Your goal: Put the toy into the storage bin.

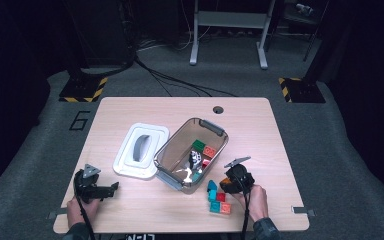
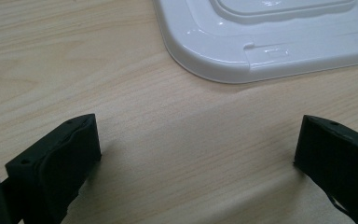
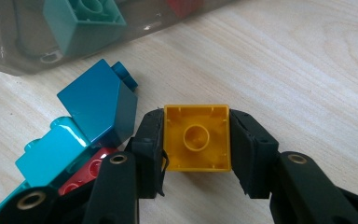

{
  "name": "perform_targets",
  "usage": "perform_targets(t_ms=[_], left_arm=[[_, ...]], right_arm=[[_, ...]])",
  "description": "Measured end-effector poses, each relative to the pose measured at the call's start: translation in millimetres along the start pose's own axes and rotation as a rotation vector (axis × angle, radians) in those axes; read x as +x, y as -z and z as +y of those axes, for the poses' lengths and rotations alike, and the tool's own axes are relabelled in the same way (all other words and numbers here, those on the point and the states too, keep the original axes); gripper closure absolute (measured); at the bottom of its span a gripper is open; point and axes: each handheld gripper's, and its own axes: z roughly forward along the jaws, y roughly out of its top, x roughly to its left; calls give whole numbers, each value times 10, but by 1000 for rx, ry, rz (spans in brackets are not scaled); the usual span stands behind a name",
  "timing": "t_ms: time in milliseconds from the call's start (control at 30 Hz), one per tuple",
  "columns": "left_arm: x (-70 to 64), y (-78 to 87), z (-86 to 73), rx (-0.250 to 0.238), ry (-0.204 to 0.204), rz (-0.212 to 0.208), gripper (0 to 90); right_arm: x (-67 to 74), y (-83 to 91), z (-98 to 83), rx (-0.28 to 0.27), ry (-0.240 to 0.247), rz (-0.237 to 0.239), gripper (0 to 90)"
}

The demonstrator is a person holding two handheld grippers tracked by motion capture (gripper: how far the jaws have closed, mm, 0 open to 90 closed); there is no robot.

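Note:
My right gripper (image 3: 196,122) is shut on a yellow brick (image 3: 205,154), whose hollow underside faces the camera; both pads press its sides just above the wooden table. In the high view this gripper (image 1: 228,186) sits to the right of the clear bin (image 1: 166,152). Beside the held brick lie a dark blue brick (image 3: 98,105), a cyan brick (image 3: 51,154) and a red brick (image 3: 86,170). My left gripper (image 2: 198,140) stands open over bare table with nothing between its jaws; in the high view it (image 1: 114,188) rests near the front left corner.
The bin holds several bricks, among them a green one (image 1: 198,145) and an orange one (image 1: 209,151). A white lid (image 1: 130,160) lies left of the bin, close ahead of my left gripper (image 2: 270,51). A cable hole (image 1: 218,109) is at the table's far edge.

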Motion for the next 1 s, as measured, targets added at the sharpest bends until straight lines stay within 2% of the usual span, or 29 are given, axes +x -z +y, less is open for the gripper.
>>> perform_targets(t_ms=[167, 233, 300, 333, 467, 767, 867, 1000], left_arm=[[2, 1, 0, 0, -1, -2, 0], [1, 0, 0, 0, 0, -2, 0], [1, 0, 0, 0, -1, -2, 0], [2, 0, 0, 0, -1, -2, 0], [1, 0, -1, -1, 0, -3, 0], [1, 0, 0, -1, 0, -3, 0], [1, 1, 0, 0, -1, -2, 0], [1, 1, 0, 0, 0, -2, 0]], right_arm=[[5, -31, -6, 10, -10, -2, 577], [-2, -23, -2, 6, 4, -8, 586], [-8, -20, 2, 4, -4, -16, 587], [-8, -9, -2, 0, -23, -13, 587], [-66, 40, -6, -25, -16, -10, 587], [-168, 230, 48, -101, -62, 4, 587], [-174, 249, 55, -108, -65, 13, 588], [-187, 358, 120, -130, -60, 15, 587]])
